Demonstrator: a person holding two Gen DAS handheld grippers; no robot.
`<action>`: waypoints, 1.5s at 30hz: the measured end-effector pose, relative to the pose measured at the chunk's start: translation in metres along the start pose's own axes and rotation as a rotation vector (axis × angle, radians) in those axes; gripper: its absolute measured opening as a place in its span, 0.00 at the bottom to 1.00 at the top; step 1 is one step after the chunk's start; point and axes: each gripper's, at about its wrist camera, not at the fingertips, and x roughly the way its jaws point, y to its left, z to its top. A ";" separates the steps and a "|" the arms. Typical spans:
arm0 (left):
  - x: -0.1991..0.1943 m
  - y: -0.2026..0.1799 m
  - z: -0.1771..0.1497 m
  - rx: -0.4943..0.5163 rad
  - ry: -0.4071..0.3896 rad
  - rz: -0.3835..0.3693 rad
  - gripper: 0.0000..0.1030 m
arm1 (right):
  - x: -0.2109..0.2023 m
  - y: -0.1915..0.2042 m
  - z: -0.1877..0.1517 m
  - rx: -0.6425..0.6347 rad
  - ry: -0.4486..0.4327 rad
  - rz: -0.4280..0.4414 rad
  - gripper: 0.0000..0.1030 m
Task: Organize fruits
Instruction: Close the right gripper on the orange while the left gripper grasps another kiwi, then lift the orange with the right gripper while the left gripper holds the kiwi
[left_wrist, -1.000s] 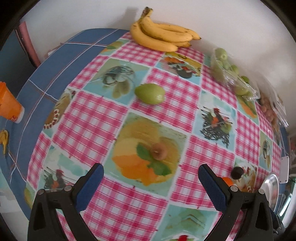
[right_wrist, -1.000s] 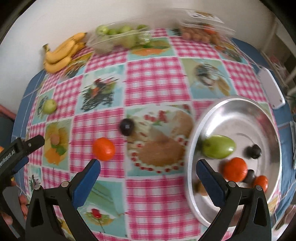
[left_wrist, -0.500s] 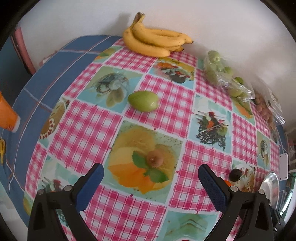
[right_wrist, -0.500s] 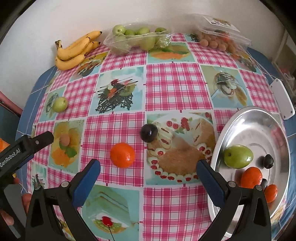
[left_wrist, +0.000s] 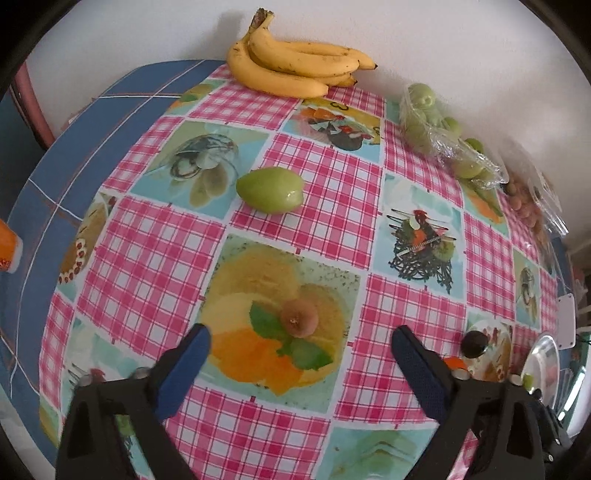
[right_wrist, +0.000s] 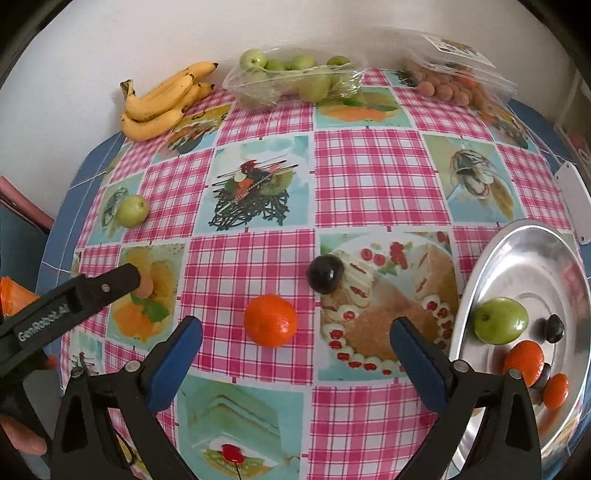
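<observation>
- Since the earlier frames, the left hand-held gripper (left_wrist: 300, 363) has closed in on the small brown fruit (left_wrist: 298, 318), which now sits just ahead between its wide-open fingers; the right hand-held gripper (right_wrist: 295, 345), likewise open and empty, has swung over the loose orange (right_wrist: 270, 319).
- To do this step well: probably centre each fruit between the pads, go low to the table (right_wrist: 373, 184), and squeeze gently, since round fruit rolls.
- Loose ahead: one orange, one dark plum (right_wrist: 325, 274), one green fruit (left_wrist: 270, 189), one brown fruit.
- On the metal plate (right_wrist: 546, 258) at right: one green fruit, two oranges, at least one dark fruit.
- Far side: one banana bunch (left_wrist: 295, 72) and two bags.
</observation>
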 end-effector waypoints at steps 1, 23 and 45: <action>0.002 0.001 0.001 -0.001 0.006 -0.008 0.84 | 0.002 0.002 0.000 0.000 0.007 0.001 0.87; 0.025 0.004 0.009 0.006 0.037 -0.042 0.25 | 0.019 0.016 0.001 -0.013 0.068 0.005 0.36; 0.012 -0.013 0.005 0.050 0.063 -0.054 0.24 | 0.004 0.010 0.006 0.024 0.038 0.022 0.22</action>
